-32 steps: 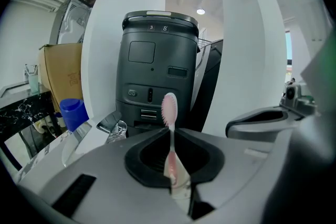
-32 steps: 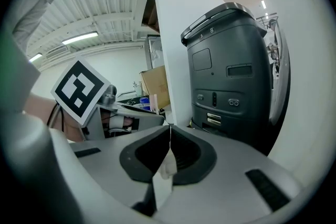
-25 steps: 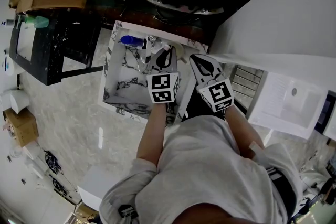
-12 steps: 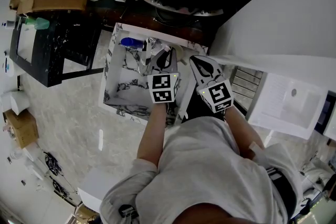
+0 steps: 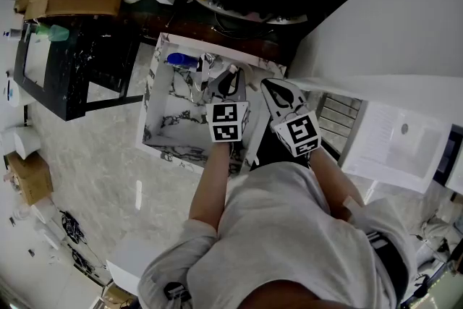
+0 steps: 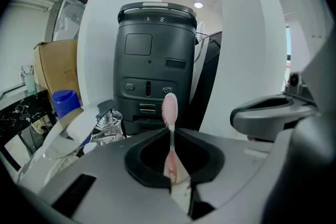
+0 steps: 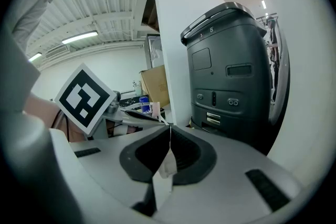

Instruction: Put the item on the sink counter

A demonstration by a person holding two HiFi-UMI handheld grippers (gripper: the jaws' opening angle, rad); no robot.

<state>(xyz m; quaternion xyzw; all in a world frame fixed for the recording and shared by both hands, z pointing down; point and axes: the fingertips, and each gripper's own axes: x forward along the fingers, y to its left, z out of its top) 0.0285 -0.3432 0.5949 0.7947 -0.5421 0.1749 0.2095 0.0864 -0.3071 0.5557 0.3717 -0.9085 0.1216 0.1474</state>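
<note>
Pinching toothbrush (image 6: 169, 107), hidden overhead: left tongs (image 6: 170, 135)

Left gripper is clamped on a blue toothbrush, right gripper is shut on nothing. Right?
Not quite. The toothbrush in the left gripper is pink, not blue, as the left gripper view shows. The rest holds: the left gripper is clamped on it, and the right gripper is shut on nothing.
</note>
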